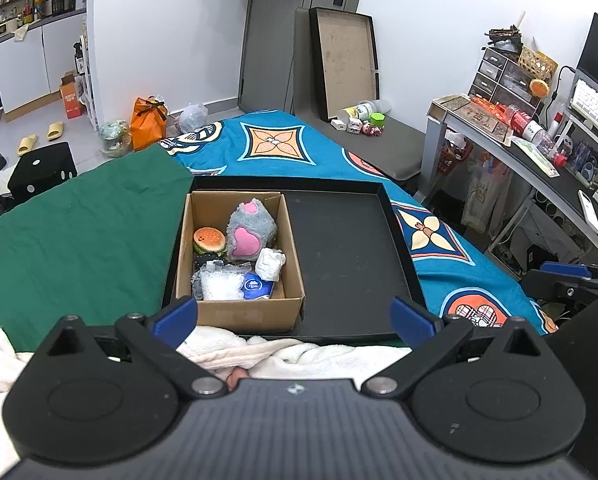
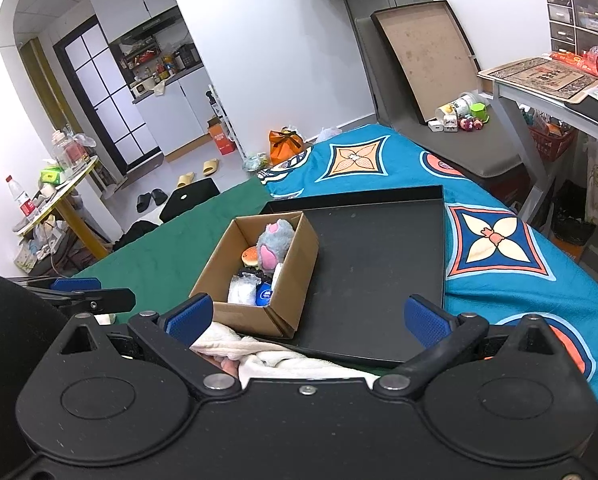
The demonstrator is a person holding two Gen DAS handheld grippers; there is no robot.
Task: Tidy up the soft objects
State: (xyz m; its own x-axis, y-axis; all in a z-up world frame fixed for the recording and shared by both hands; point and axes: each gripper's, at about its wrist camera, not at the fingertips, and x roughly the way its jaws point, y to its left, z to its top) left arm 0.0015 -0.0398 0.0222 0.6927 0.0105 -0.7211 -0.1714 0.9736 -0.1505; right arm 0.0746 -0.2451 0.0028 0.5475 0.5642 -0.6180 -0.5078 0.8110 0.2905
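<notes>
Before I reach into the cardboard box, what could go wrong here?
1. The cardboard box is tightly packed: pulling the grey plush paw may drag the burger toy or the crumpled white wrapper along.
2. The box stands loose in the black tray, so it may slide.
3. The white towel may snag either open claw.

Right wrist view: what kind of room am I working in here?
Likely a small studio flat: a bed under patterned covers, a kitchen nook behind, a cluttered desk alongside, slippers on the floor.
</notes>
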